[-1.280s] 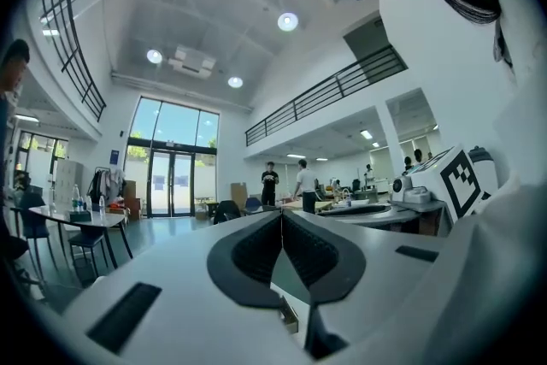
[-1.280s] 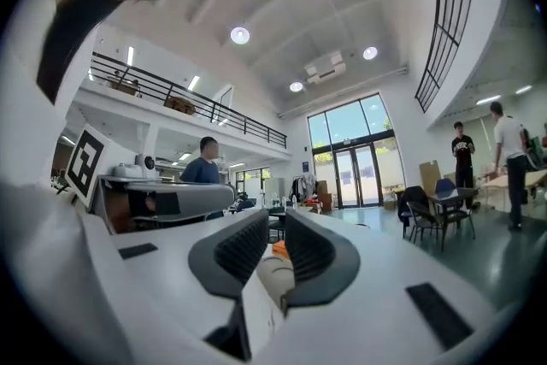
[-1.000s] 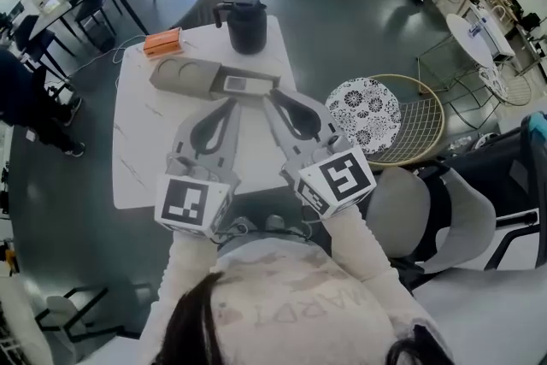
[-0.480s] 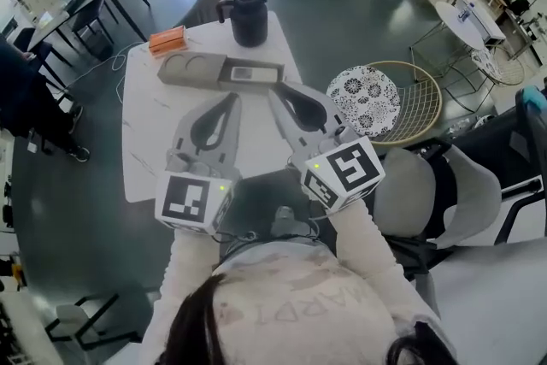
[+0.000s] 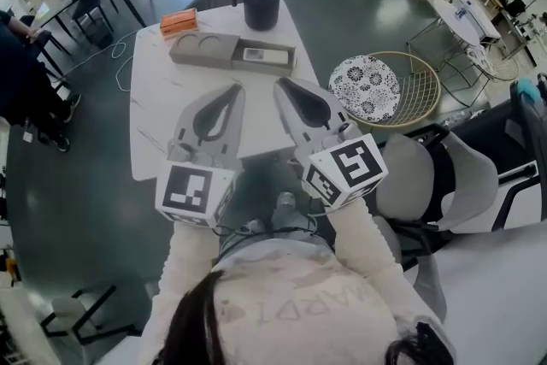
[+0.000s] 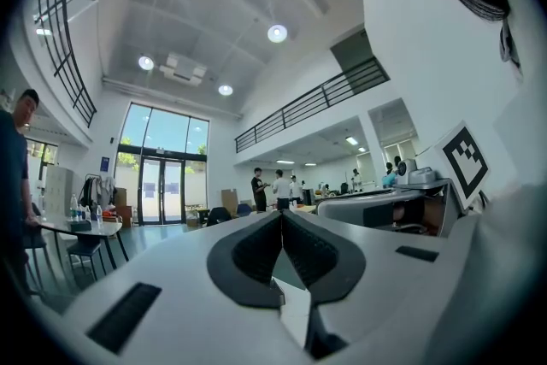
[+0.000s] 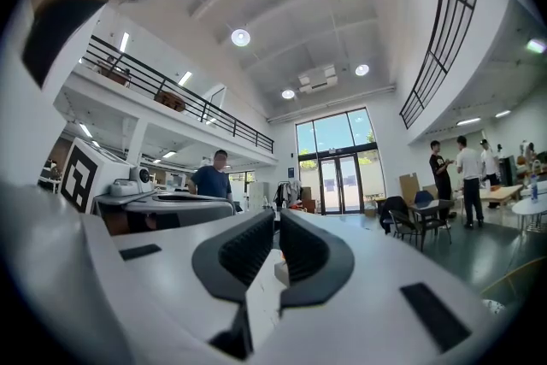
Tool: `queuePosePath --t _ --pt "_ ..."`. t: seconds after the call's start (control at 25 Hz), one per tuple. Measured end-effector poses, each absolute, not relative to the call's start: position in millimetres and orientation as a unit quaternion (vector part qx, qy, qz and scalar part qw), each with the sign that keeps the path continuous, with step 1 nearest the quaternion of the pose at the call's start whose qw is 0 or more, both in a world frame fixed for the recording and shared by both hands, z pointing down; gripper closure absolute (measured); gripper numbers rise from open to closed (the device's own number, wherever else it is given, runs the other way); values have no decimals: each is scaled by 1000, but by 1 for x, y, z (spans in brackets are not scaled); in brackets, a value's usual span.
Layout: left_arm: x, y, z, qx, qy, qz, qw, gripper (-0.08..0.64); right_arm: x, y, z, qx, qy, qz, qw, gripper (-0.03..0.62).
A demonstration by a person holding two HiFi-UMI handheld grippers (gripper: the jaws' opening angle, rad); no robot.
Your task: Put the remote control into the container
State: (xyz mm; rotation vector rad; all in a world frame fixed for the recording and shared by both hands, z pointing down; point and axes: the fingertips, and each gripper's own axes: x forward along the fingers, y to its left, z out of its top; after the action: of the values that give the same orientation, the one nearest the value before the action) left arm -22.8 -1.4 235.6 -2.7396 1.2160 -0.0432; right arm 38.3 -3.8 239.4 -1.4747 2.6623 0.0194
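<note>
Remote control (image 5: 265, 55) lay in container's (image 5: 209, 54) R end, long axis L-R, ahead & well apart. My R gripper (image 5: 282, 84) nearer, jaws just closed on nothing; L gripper (image 5: 232, 88) pressed together, empty.

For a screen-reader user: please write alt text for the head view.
From above, a remote control lies in the right end of a grey container on a white table. Nearer the person, the left gripper and right gripper point toward it, shut and empty.
</note>
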Motion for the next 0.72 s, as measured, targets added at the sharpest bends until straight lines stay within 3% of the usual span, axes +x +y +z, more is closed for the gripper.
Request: queuePosePath --t 0.72 --pt "-54 7 232 -910 408 -6 74 546 -2 2 234 -474 880 24 37 560"
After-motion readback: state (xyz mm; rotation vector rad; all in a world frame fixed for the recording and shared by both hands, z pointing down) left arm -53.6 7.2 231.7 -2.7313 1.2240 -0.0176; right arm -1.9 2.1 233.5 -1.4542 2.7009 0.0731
